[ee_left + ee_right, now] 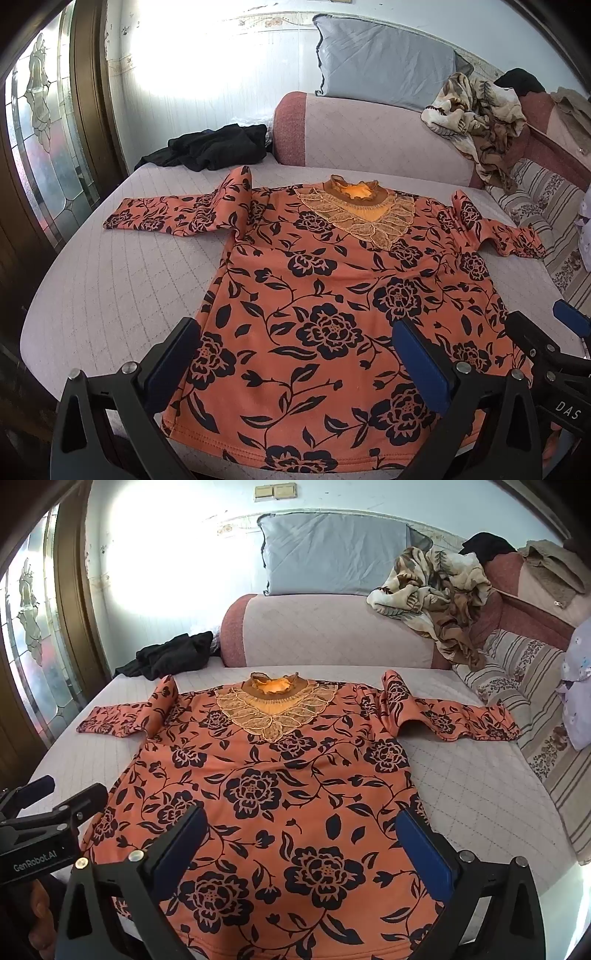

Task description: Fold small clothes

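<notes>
An orange long-sleeved top (325,295) with black flowers lies flat, front up, on the quilted bed (110,288). Its lace collar (354,199) points away from me and both sleeves are spread sideways. My left gripper (295,354) hovers open over the hem's left half, with nothing between its fingers. In the right wrist view the same top (280,775) fills the middle. My right gripper (303,849) stands open over the hem's right half, also with nothing in it. Each gripper shows at the edge of the other's view: the right gripper (546,325) and the left gripper (62,792).
A black garment (210,147) lies bunched at the bed's far left. Behind the top are a pink bolster (369,136), a grey pillow (384,66) and a crumpled floral blanket (476,114). Striped bedding (546,221) runs along the right, and a glazed wooden door (40,147) stands on the left.
</notes>
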Tool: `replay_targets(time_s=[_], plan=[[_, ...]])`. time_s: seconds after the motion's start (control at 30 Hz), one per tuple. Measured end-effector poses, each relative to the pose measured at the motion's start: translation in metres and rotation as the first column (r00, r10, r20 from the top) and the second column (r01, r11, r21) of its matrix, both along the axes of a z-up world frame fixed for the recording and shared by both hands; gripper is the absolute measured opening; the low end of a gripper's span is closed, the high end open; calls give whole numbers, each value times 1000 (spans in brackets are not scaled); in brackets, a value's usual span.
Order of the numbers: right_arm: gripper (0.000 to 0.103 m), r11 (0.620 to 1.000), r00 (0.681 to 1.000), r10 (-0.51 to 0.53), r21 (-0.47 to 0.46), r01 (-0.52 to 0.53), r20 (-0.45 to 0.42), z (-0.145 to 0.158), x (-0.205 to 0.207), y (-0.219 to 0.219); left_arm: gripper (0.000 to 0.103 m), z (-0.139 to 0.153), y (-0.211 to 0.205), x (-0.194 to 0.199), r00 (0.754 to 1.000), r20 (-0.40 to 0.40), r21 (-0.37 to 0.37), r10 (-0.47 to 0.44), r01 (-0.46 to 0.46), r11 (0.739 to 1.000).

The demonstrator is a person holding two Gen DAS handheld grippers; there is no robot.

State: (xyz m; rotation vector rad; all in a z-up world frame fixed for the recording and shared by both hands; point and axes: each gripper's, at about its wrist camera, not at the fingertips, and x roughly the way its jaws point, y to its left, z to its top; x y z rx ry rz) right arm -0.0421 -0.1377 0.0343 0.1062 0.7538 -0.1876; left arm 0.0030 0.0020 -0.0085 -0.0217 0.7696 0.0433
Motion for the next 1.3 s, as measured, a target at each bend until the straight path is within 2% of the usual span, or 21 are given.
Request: replay_targets(time_s=[1.3], plan=[[103,1000,1000,-6,8,6,-2,1,5,1,103,-5,1,2,1000,-16,1,2,-2,1000]])
